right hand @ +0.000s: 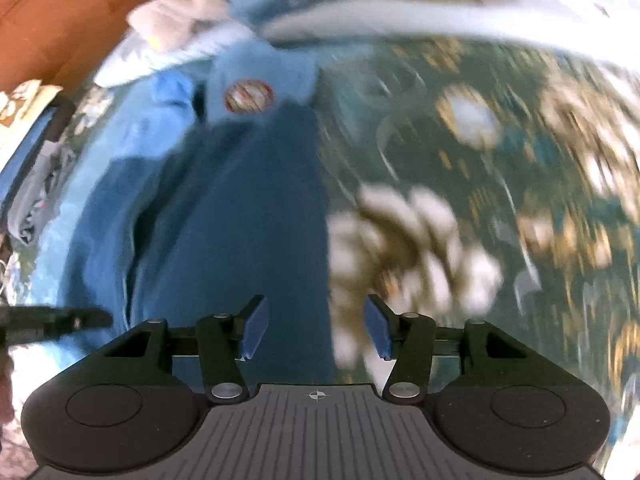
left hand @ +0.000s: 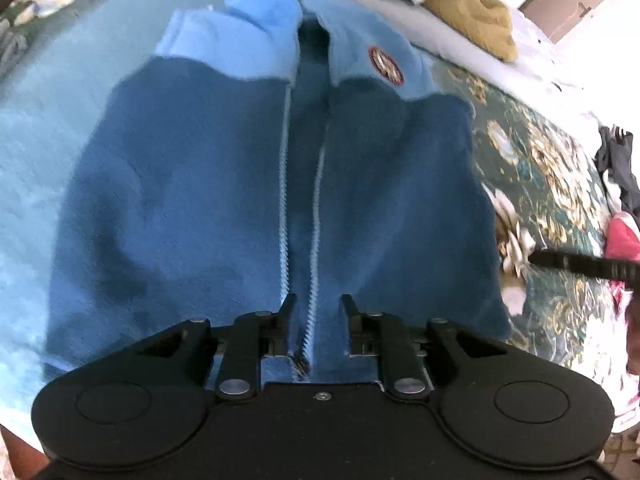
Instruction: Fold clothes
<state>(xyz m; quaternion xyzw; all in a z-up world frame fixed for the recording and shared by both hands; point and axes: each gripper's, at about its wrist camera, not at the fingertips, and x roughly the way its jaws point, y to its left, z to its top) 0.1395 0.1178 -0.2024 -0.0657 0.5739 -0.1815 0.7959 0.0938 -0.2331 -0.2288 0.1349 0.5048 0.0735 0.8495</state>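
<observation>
From the left wrist, the left gripper (left hand: 316, 312) hangs low over the bottom hem of a blue fleece jacket (left hand: 192, 184), its jaws standing moderately apart with nothing between them; the unzipped zipper (left hand: 286, 200) runs straight ahead from the gap between the jaws, up to the pale-blue collar, with a round badge (left hand: 386, 65) ahead and slightly right. The jacket lies front up and spread flat on a floral bedspread (left hand: 552, 184), presumably laid out so that its sides can be folded inward. A heap of other clothes (left hand: 472, 20) sits far ahead beyond the collar, likely waiting their turn. A dark bar enters from the right edge, probably part of the other tool, though that cannot be confirmed. From the right wrist, heavily blurred, the right gripper (right hand: 316, 328) has its blue-padded jaws wide apart and empty, straddling the jacket's (right hand: 240, 208) side edge: dark fleece lies ahead of the left jaw, bedspread (right hand: 500, 168) ahead of the right. That placement suits taking hold of the side edge for a first fold, which looks not yet begun.
</observation>
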